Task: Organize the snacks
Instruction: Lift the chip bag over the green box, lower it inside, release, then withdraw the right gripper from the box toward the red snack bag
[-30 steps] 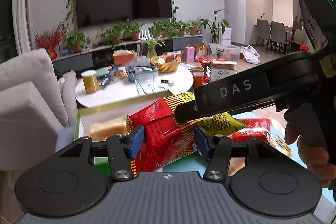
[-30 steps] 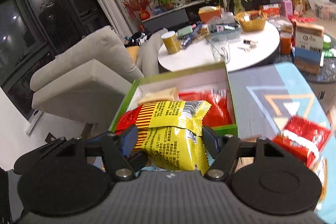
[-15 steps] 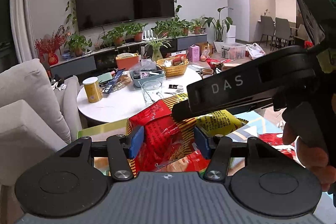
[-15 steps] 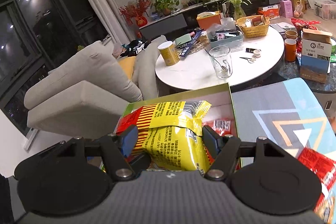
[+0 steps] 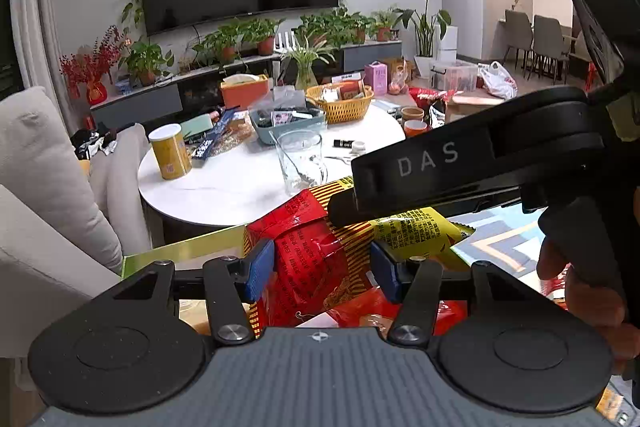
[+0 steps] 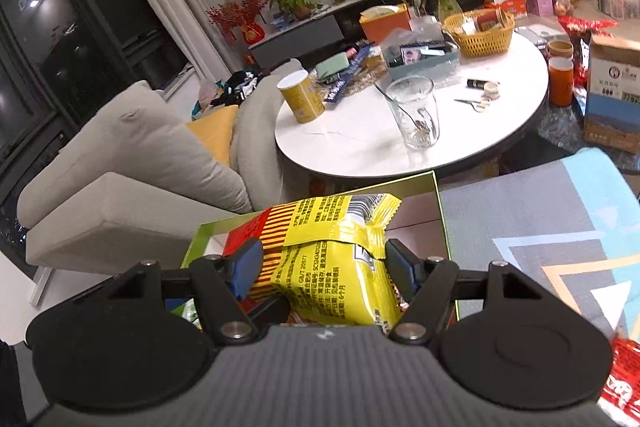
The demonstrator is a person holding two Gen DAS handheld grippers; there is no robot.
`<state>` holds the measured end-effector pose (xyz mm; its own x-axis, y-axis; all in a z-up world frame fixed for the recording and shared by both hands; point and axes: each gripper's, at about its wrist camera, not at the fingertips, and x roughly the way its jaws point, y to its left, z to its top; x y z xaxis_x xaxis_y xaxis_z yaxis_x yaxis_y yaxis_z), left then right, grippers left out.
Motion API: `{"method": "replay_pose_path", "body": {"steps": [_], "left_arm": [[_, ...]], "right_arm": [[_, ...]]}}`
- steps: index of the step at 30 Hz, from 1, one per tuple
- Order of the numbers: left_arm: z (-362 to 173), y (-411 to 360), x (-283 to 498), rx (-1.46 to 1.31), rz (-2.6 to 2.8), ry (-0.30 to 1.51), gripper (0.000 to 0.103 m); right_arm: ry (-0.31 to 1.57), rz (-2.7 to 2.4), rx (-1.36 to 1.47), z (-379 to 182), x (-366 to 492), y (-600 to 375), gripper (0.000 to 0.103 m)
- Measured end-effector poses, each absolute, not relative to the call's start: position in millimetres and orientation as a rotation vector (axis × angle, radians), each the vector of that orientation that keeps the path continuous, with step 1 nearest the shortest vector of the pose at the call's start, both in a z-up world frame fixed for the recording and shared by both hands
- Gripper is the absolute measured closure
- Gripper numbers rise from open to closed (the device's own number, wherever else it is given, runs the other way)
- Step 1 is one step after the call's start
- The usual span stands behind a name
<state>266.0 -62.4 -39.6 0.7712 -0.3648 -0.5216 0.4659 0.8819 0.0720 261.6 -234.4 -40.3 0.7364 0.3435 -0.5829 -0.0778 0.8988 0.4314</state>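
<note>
Both claws grip one snack bag [image 6: 336, 259], left claw [image 5: 322, 267] on its red end, right claw [image 6: 324, 271] on the yellow, above the green-rimmed box [image 6: 442, 223] just ahead.

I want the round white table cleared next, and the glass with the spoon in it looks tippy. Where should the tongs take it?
Grip the glass low on its wall, coming in level from the near side, one pad on each side. It stands upright and widens upward, so a high pinch could tip it. The spoon leans toward its left rim; stay below it.
</note>
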Motion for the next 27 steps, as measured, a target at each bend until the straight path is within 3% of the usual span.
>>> {"method": "replay_pose_path", "body": {"steps": [15,27], "left_arm": [[-67.3,-59.1,290.8,0.21,-0.393,0.602,0.052],[-48.4,-59.9,266.1,0.223,-0.383,0.574,0.052]], "right_arm": [[0.714,0.192,0.414,-60.2,272.7,-239.2,0.052],[0.694,0.166,0.373,-41.9,250.9,-248.0,0.052]]}}
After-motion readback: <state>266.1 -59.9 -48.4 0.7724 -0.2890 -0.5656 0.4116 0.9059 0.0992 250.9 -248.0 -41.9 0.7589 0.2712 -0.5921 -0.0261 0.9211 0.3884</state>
